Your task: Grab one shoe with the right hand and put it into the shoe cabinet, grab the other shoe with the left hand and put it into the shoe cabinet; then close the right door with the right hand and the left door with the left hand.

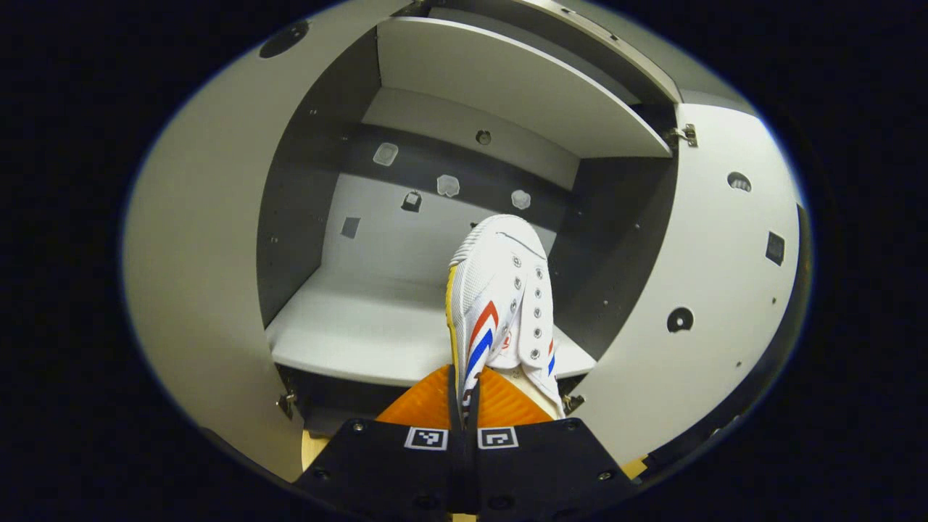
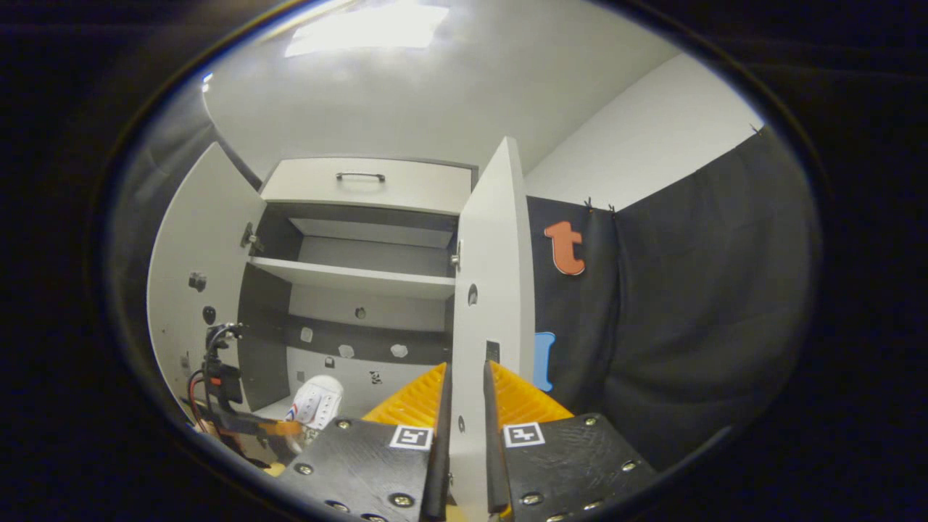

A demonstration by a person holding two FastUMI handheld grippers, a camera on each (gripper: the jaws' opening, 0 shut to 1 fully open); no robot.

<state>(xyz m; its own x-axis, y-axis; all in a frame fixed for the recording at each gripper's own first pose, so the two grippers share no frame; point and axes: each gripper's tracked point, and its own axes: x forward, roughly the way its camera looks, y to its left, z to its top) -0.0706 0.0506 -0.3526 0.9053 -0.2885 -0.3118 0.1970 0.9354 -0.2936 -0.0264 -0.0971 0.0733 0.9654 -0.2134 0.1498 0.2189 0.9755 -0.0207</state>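
My left gripper point(image 1: 464, 413) has its fingers pinched on the white shoe point(image 1: 500, 304), toe over the shoe cabinet point(image 1: 203, 239) lower shelf point(image 1: 362, 333), so releasing comes next, while my right gripper point(image 2: 464, 406) fingers straddle the right door point(image 2: 493, 290) edge, slightly parted.

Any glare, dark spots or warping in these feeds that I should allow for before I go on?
Left gripper view: even light, shoe sharp; fisheye bows the cabinet doors and shelf; the space under the shelf is in shadow. Right gripper view: ceiling light blown out; the cabinet interior is dimmer, the shoe small near the curved lower edge; the door edge is clear between the right gripper fingers.
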